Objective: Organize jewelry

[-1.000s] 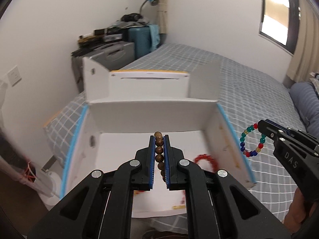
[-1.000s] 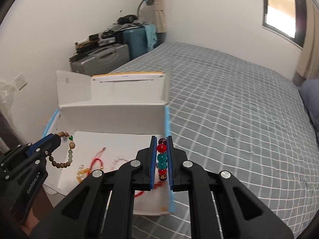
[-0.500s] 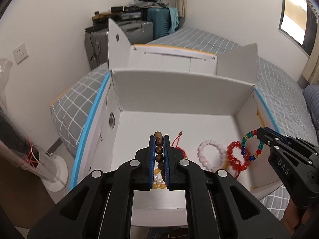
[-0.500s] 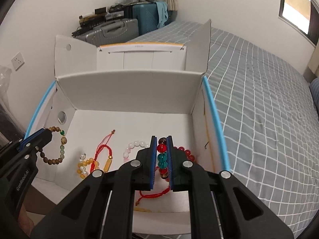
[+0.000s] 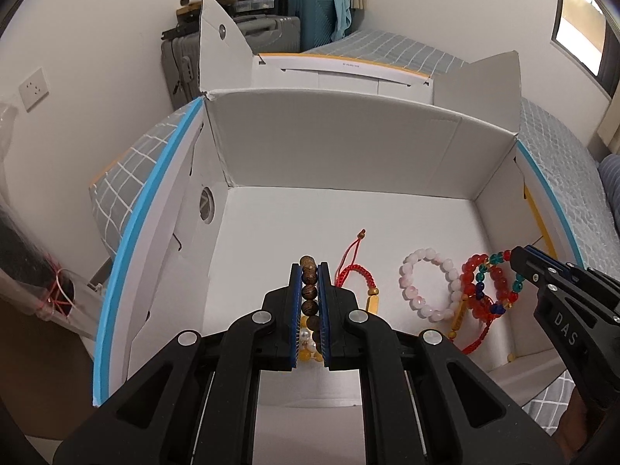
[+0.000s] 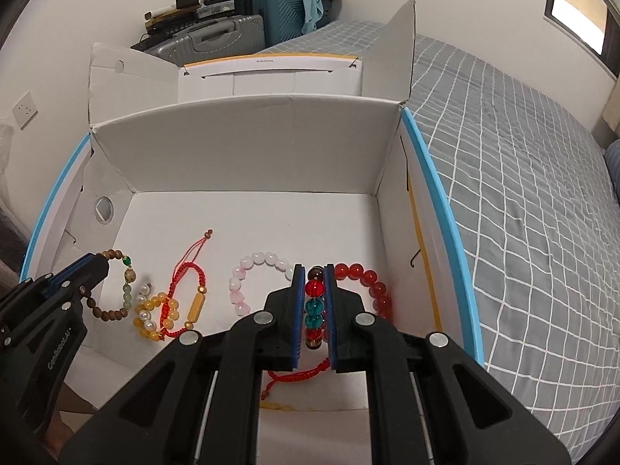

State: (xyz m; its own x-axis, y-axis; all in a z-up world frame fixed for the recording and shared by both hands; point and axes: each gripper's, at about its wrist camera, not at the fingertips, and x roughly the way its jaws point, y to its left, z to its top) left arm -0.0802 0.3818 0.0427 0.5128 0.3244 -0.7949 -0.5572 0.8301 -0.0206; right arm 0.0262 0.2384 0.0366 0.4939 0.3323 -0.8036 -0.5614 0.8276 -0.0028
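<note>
An open white cardboard box (image 5: 348, 162) (image 6: 248, 147) with blue-edged sides sits on the bed. My left gripper (image 5: 310, 277) is shut on a brown wooden bead bracelet (image 5: 309, 290) (image 6: 112, 310), held low inside the box at its left. My right gripper (image 6: 314, 281) is shut on a bracelet of red, green and dark beads (image 6: 314, 302) (image 5: 500, 283), over the box's right side. On the box floor lie a pink bead bracelet (image 5: 430, 286) (image 6: 255, 275), a red bead bracelet (image 6: 368, 286), a red cord bracelet (image 6: 186, 283) and a yellow-and-pearl bracelet (image 6: 153, 316).
The box's flaps (image 6: 391, 50) stand up at the back. A grey checked bed cover (image 6: 523, 178) stretches to the right. Suitcases (image 5: 271, 35) are stacked against the far wall. A clear bag (image 5: 35, 279) hangs at the left.
Both grippers have come down and forward from above the near edge into the box, each still carrying its bracelet. The jewelry on the box floor now shows fully.
</note>
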